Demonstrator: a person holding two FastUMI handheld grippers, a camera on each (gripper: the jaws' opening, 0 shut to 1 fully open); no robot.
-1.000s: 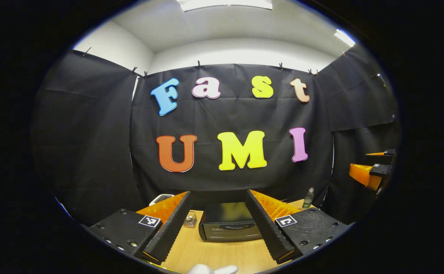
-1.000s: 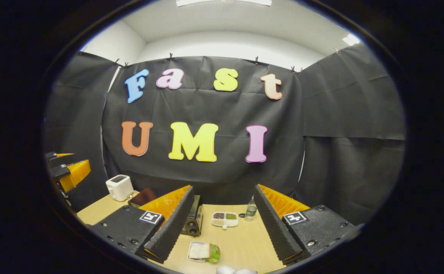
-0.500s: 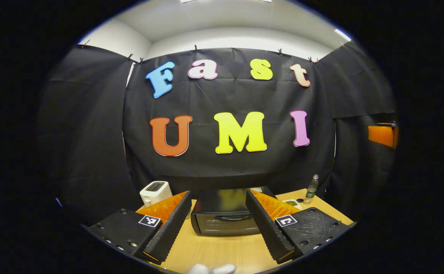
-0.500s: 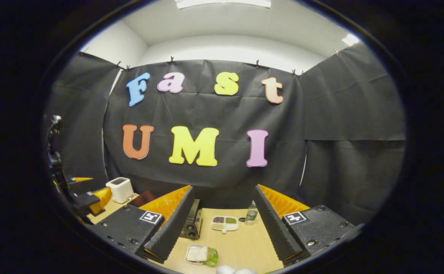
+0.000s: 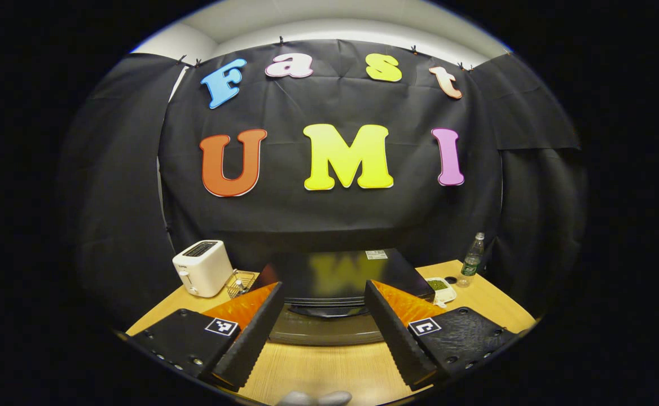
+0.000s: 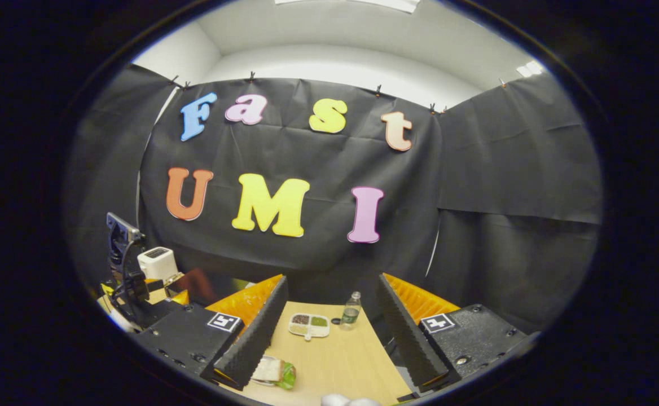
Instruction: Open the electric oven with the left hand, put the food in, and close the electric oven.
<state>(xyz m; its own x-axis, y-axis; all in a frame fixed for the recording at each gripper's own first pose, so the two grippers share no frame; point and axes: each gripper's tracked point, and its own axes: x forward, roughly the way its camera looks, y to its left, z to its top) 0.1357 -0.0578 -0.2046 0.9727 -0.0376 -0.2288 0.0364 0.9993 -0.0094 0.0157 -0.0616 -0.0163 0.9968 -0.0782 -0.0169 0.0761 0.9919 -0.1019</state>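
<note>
My left tongs (image 5: 323,332) hang spread wide and hold nothing, aimed at the black box-shaped electric oven (image 5: 335,276) on the pale wooden desk (image 5: 318,372); its glass door is closed, and its curved handle lies between my fingers. A white toaster (image 5: 201,267) stands to its left. My right tongs (image 6: 329,332) are also wide apart and hold nothing, above the sandwich with green leaves on a small tray (image 6: 273,372), near a divided white dish (image 6: 308,325) and a clear plastic bottle (image 6: 351,310).

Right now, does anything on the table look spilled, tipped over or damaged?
Nothing stands out. The oven sits closed, the toaster and the bottle stand upright, and the sandwich lies on its plate. No spill shows on the table.
</note>
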